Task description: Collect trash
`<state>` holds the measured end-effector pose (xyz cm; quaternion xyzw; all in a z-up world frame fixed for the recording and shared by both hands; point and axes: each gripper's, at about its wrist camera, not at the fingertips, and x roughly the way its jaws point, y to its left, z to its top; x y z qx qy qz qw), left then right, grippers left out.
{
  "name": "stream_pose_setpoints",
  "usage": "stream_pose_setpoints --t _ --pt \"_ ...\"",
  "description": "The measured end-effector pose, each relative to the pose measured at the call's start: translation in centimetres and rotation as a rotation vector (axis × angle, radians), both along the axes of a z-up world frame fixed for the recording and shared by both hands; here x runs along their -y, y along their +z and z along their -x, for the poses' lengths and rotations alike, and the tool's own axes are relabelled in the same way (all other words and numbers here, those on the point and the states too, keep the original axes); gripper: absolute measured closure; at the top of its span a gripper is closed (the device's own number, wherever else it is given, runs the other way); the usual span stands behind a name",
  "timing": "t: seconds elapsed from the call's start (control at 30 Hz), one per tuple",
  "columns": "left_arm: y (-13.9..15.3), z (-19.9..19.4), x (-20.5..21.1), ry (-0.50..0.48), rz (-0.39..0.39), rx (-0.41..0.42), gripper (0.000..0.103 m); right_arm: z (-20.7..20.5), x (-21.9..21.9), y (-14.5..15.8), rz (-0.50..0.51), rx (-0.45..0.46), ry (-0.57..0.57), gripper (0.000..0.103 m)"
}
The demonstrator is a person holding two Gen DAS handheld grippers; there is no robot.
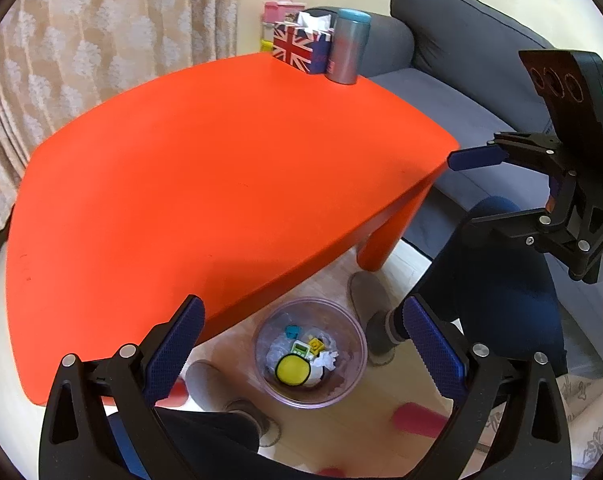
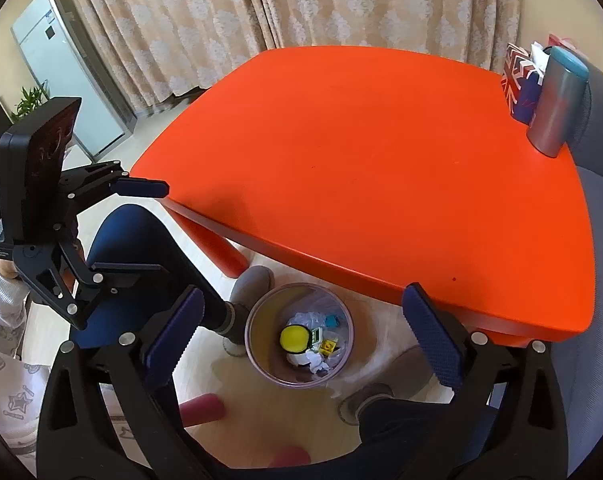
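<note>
A clear round trash bin (image 1: 343,394) (image 2: 257,354) stands on the floor under the near edge of the orange table (image 1: 205,184) (image 2: 381,168). It holds a yellow round item (image 1: 292,369) (image 2: 295,338), crumpled white paper (image 1: 326,360) (image 2: 316,362) and small coloured bits. My left gripper (image 1: 303,344) is open and empty, held above the bin. My right gripper (image 2: 301,338) is open and empty, also above the bin. Each gripper shows in the other's view, the right one (image 1: 497,188) and the left one (image 2: 141,228).
A Union Jack tissue box (image 1: 297,46) (image 2: 519,84) and a grey canister with a teal lid (image 1: 347,46) (image 2: 559,104) stand at the table's far corner. A grey sofa (image 1: 453,64) lies beyond. The person's legs and slippers (image 1: 369,300) flank the bin. Curtains (image 2: 301,12) hang behind.
</note>
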<state>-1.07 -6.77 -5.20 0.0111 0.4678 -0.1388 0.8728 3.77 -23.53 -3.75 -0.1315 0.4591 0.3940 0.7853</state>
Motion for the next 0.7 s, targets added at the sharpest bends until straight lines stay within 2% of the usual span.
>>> stream_pose_setpoints --t 0.33,0.7 --pt "2.1 -0.6 -2.0 0.106 -0.015 0.062 0.007 -1.3 -0.6 1.3 0.023 0.058 -0.061 0.003" --pt "5.3 -1.9 -4.3 0.199 -0.018 0.158 0.007 -3.5 -1.1 4.2 0.029 0.181 -0.183 0.003"
